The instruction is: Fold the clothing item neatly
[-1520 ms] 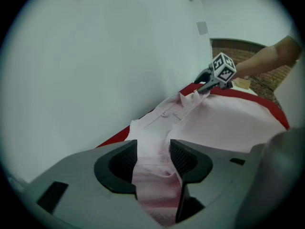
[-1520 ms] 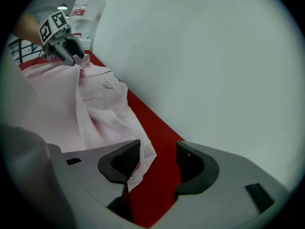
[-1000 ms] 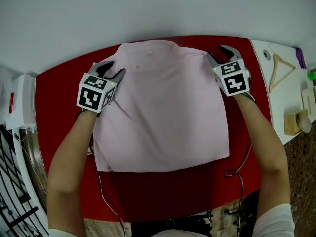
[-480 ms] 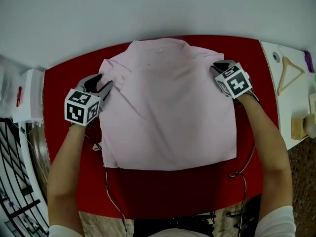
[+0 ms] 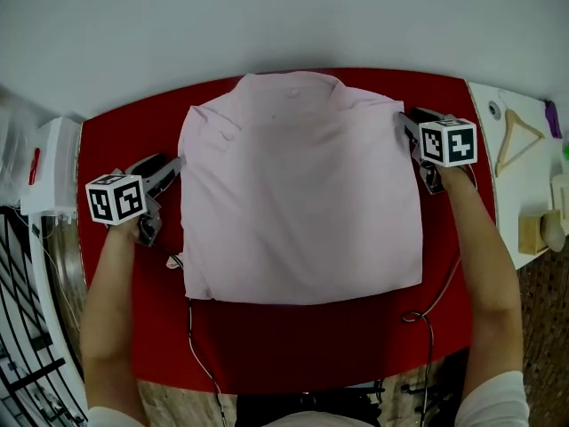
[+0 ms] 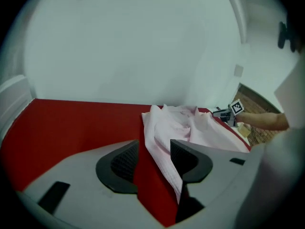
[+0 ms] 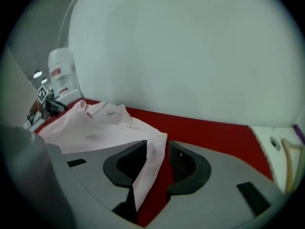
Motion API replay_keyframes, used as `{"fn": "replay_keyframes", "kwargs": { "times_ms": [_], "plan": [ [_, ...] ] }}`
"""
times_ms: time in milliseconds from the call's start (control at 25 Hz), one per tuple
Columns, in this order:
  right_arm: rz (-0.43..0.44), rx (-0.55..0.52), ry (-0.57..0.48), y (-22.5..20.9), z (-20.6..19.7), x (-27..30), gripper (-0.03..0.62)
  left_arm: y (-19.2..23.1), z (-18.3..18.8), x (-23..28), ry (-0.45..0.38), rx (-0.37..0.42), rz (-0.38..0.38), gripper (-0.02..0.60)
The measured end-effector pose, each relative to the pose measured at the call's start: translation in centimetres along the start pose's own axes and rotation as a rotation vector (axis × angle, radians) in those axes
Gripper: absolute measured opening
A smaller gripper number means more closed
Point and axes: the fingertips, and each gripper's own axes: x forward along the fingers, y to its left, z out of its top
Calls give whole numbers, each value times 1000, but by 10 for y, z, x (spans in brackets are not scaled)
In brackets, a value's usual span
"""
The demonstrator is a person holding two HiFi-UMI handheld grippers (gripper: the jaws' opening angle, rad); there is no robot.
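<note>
pink shirt (image 5: 302,194) lies flat in the middle of the red table (image 5: 124,132). it is a rough rectangle with no sleeves showing, likely folded under. collar (image 5: 289,83) at 12 o'clock, hem (image 5: 311,299) at 6 o'clock.

left gripper (image 5: 167,165) sits low at the shirt's 9 o'clock edge. jaws fairly wide. the cloth edge runs between them and lies against only the pad nearer the shirt; red table shows by the other pad, so not clamped.

right gripper (image 5: 411,124) is at the 2 o'clock corner by the shoulder. its jaws have just been opening. a thin flap of shirt edge sits in the gap but the pads don't press it, so nothing is gripped there either.

handling, my read:
- light, thin, limp fabric with no stiffness; it will droop and crease wherever it isn't supported
- likely to drag on the table rather than slide clean
- not fragile, and not slippery for the ribbed pads
- a single layer could pull out of the stack and spoil the fold

best hold looks like both side edges near the shoulders, 10 and 2 o'clock. pinch all layers together, level with each other, then carry toward the 6 o'clock hem. the bunching at the 10 o'clock shoulder and the loose bit poking out at 7 o'clock probably want smoothing.
</note>
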Motion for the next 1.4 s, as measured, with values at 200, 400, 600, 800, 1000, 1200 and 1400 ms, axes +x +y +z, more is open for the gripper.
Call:
{"fn": "replay_keyframes", "kwargs": {
  "times_ms": [200,400,600,800,1000,1200,1400],
  "plan": [
    [92,206,23,3,-19,5,124,-36,-47,-7,254,-4,-154,196],
    [46,146,78,-1,-32,7,39,-60,-101,-21,418,7,-187,147],
    [19,136,62,-1,-28,8,31,-60,-104,-31,337,-57,-193,37],
    [-44,151,52,-15,-26,5,29,-56,-106,-50,246,-134,-176,23],
    [-72,167,60,-20,-33,6,29,-48,-125,-70,241,-206,-180,18],
    [-73,157,37,-14,-35,8,34,-54,-126,-70,211,-229,-219,24],
    [-38,178,-40,-14,-25,-20,202,-68,-124,-92,168,-210,-249,181]
  ]
}}
